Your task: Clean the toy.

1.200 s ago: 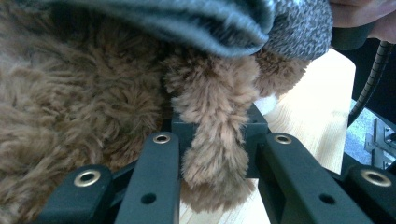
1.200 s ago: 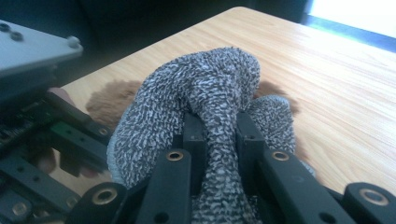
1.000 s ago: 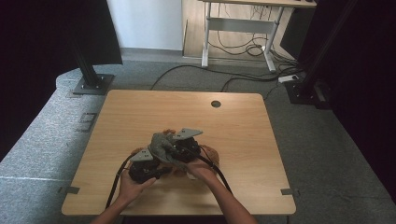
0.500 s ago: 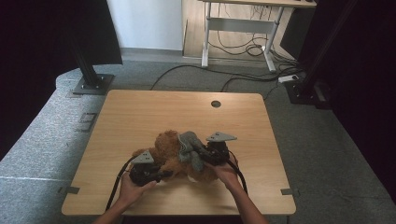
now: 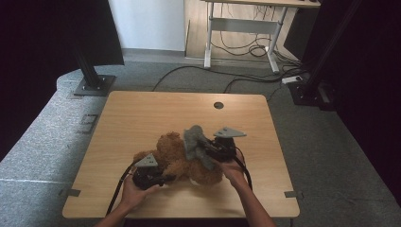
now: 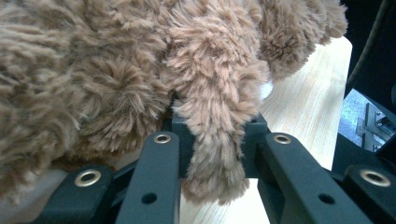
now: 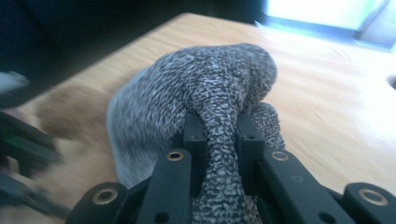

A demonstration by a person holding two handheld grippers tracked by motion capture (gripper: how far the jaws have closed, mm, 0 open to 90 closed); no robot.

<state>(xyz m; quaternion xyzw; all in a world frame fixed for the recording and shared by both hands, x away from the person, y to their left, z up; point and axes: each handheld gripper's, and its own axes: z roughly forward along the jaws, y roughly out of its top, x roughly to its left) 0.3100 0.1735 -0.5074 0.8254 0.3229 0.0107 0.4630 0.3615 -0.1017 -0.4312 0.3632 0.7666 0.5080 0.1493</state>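
Observation:
A brown plush bear [image 5: 172, 153] lies on the wooden table [image 5: 142, 113], near its front edge. My left gripper [image 5: 163, 178] is at the bear's left side, shut on a furry limb [image 6: 215, 154] that hangs between its jaws. In the left gripper view the bear's body [image 6: 93, 70] fills the frame above my left gripper [image 6: 215, 128]. My right gripper [image 5: 208, 151] is shut on a grey knitted cloth [image 5: 195, 142], held just above the bear's right side. In the right gripper view the cloth [image 7: 210, 79] bunches ahead of my right gripper [image 7: 219, 126].
A round cable hole [image 5: 218, 105] sits at the table's far edge. Black stand bases [image 5: 92, 85] [image 5: 307, 92] flank the table on the grey floor. Cables [image 5: 246, 49] and a desk frame lie beyond. The table's far half is bare wood.
My right gripper has carried the grey cloth to the right, off the bear, so the bear's brown head now shows. The left gripper has kept still on the bear.

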